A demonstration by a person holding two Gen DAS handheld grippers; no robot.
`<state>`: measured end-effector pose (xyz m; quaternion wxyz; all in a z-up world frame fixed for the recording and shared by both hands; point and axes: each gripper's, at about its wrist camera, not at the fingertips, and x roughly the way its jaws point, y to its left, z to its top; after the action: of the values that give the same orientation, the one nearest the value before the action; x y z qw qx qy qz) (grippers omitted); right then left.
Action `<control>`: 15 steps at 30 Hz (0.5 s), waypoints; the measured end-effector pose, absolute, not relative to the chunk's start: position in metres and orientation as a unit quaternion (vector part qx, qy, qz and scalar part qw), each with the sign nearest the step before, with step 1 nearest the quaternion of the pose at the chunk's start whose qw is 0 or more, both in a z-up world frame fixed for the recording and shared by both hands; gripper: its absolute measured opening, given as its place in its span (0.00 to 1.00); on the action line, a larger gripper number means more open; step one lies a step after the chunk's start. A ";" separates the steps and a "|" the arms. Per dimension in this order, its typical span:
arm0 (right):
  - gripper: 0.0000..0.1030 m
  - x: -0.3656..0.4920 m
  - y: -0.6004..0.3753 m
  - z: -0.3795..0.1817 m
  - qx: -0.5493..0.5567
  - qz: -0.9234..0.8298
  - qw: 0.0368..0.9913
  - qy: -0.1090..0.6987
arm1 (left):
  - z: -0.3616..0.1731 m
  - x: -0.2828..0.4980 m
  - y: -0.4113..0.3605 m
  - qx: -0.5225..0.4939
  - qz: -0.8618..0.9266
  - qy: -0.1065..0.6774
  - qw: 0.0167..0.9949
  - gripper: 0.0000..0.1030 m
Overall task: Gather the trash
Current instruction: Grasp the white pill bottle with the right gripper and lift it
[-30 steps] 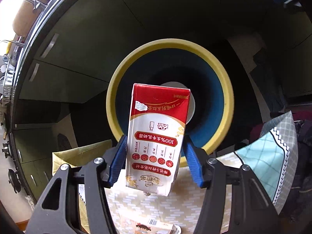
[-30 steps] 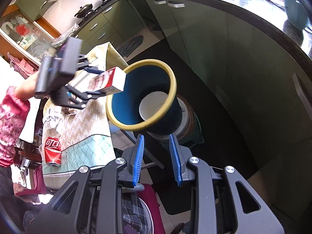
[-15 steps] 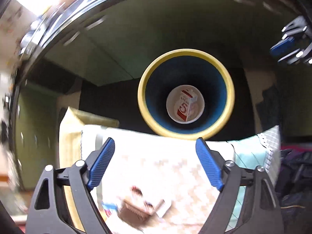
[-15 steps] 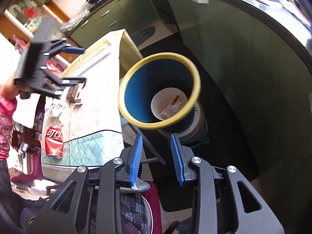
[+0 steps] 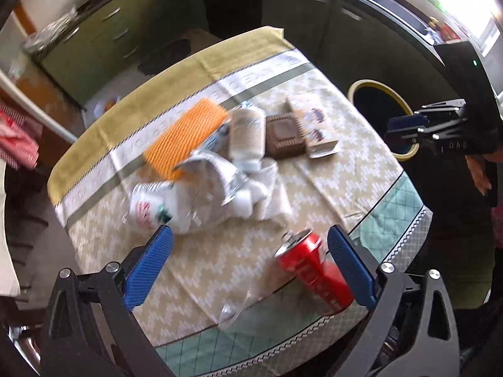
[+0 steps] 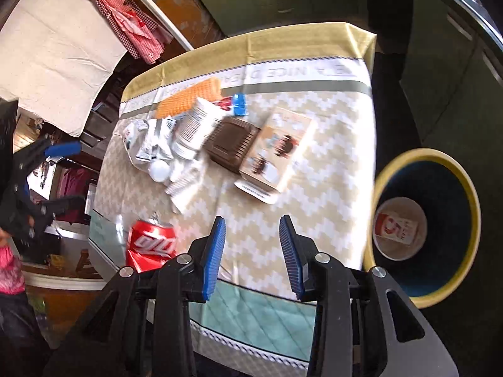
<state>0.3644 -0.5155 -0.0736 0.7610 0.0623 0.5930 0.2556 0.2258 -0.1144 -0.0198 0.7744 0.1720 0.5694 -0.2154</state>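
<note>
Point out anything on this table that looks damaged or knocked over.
The red can lies on its side near the tablecloth's teal edge, looking dented. Crumpled wrappers and a toppled white bottle sit heaped mid-table.

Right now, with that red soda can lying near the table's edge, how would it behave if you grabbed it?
The red soda can lies on its side, so a nudge would probably roll it. It looks dented and opened, so it is likely empty, light, and apt to crumple further under a squeeze.

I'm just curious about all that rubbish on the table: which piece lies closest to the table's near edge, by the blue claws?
The red soda can, lying on its side alone on the tablecloth. The other rubbish sits farther back.
</note>
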 end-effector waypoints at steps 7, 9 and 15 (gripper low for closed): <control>0.35 0.420 -0.413 -0.083 0.094 0.248 0.720 0.641 | -0.025 0.193 -0.050 0.145 -0.190 0.578 0.780 0.91; 0.35 0.430 -0.401 -0.090 0.106 0.232 0.714 0.652 | -0.026 0.188 -0.041 0.145 -0.188 0.578 0.781 0.91; 0.35 0.454 -0.387 -0.111 0.136 0.189 0.702 0.673 | -0.030 0.180 -0.027 0.152 -0.191 0.575 0.781 0.91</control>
<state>0.4538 -0.3870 -0.1115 0.7021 0.1358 0.6729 0.1893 0.1800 -0.0273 -0.0302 0.7808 0.1522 0.5751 -0.1908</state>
